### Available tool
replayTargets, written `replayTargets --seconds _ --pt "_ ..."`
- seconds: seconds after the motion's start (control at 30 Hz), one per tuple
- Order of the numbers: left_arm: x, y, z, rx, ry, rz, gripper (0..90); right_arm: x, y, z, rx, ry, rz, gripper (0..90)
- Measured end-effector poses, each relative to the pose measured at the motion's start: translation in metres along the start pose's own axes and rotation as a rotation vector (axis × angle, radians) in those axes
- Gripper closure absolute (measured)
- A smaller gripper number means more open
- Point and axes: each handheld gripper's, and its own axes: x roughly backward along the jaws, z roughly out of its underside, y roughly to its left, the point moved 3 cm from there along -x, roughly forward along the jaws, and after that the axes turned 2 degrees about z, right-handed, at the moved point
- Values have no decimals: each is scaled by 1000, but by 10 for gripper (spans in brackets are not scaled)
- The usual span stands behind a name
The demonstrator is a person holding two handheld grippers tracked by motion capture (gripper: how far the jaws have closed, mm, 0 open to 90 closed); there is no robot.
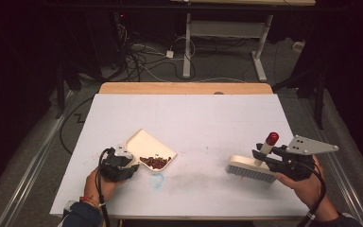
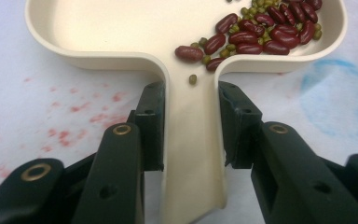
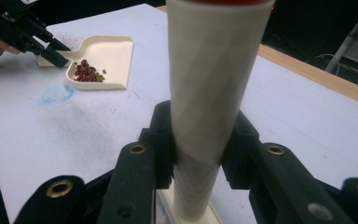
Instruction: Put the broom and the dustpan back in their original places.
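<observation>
- High view: the cream plastic dustpan (image 1: pixel 147 144) lies on the white table (image 1: pixel 208 118), left of centre.
- Left hand-held gripper (image 2: pixel 189 112): jaws clamped on the dustpan's flat handle, one on each edge.
- Dark red kidney beans (image 2: pixel 261 30), mixed with small green beans (image 2: pixel 193 79), sit heaped in the dustpan's corner beside the handle; one green bean lies on the handle's neck.
- Right hand-held gripper (image 3: pixel 199 140): jaws closed on the cream cylindrical, red-tipped handle of the cream hand brush (image 1: pixel 251 168), well right of the dustpan.
- Blue chalk-like ring (image 1: pixel 157 179): on the table just in front of the dustpan.
</observation>
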Motion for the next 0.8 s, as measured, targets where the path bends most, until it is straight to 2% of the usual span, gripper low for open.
replayTargets --seconds 0.23,0.33,0.43,0.6,0.67,0.8 --pt "-1 16 1 62 -18 -44 631 6 -3 2 1 15 -19 697" --pt "-1 21 2 98 -28 -73 630 2 -4 0 5 25 -40 697" --pt "-2 26 1 139 -37 -94 630 -3 -8 -3 -8 31 -43 697" --pt "-7 24 -3 197 -60 -117 626 -14 -22 -9 -30 59 -41 695" --pt "-8 18 -4 210 -60 -90 563 -21 -28 -13 -40 75 -42 693" --pt "-9 1 -4 181 -58 -48 499 -40 -42 -20 -50 100 -25 680"
